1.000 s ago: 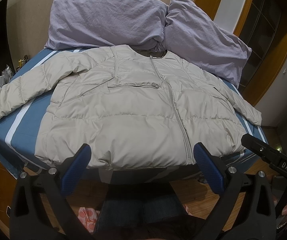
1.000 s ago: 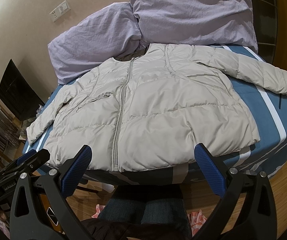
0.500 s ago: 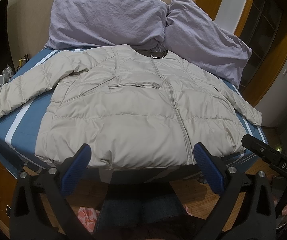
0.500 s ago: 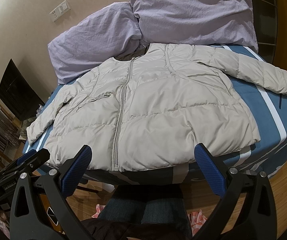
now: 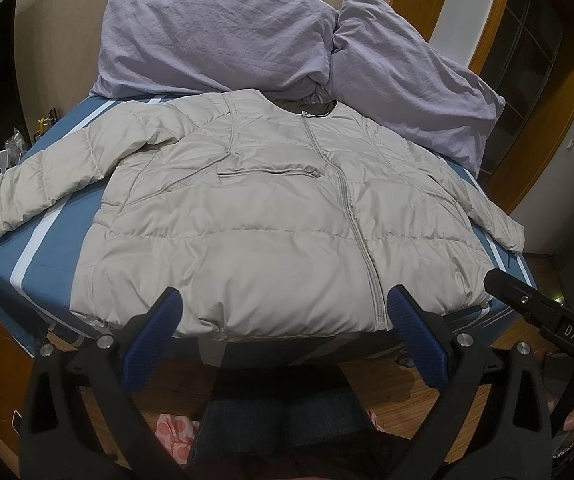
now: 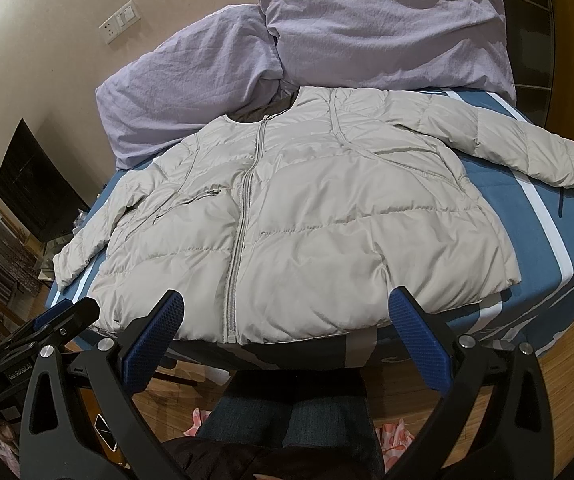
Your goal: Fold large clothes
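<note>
Here, a beige puffer jacket is seen spread face up and zipped on a blue bed with white stripes, its sleeves laid out to either side and its collar near two lilac pillows. The left gripper and the right gripper are held just short of the hem, jaws wide apart and nothing gripped. A person's legs in dark jeans are visible below.
</note>
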`<state>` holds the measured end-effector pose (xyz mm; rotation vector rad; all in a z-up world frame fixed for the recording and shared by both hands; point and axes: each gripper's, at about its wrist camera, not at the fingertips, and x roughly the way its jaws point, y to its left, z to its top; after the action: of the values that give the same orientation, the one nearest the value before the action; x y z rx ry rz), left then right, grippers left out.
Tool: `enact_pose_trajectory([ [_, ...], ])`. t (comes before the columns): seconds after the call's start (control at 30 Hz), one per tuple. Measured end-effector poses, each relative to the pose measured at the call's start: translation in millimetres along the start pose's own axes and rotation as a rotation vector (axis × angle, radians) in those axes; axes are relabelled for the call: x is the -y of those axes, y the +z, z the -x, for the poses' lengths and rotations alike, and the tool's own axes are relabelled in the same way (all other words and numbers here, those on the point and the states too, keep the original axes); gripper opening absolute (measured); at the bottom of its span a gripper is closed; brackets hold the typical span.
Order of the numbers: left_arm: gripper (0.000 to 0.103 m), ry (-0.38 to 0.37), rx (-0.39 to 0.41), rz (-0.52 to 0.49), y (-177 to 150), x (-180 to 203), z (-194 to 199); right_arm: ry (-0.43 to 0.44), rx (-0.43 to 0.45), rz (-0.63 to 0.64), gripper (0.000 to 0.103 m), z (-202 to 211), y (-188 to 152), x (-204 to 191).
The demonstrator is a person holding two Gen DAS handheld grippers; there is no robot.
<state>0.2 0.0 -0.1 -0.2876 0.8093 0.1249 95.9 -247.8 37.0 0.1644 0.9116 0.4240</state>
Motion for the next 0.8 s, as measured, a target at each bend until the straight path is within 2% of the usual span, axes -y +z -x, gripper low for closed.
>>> enact_pose_trajectory([
  [0.33, 0.101, 0.001, -0.009, -0.001, -1, -1, -1, -0.002, -0.012, -0.006, 0.102, -6, 6, 2],
  [0.5, 0.101, 0.008, -0.02, -0.005, 9, -1, -15, -0.01, -0.022, -0.01, 0.102, -15, 13, 7],
  [0.63, 0.101, 0.027, -0.015, -0.011, 19, -2, -28, -0.046, -0.013, -0.034, 0.102, -23, 22, 21],
  [0.8, 0.101, 0.071, -0.023, -0.025, 38, -7, -54, -0.129, 0.005, -0.127, 0.102, -34, 43, 61],
])
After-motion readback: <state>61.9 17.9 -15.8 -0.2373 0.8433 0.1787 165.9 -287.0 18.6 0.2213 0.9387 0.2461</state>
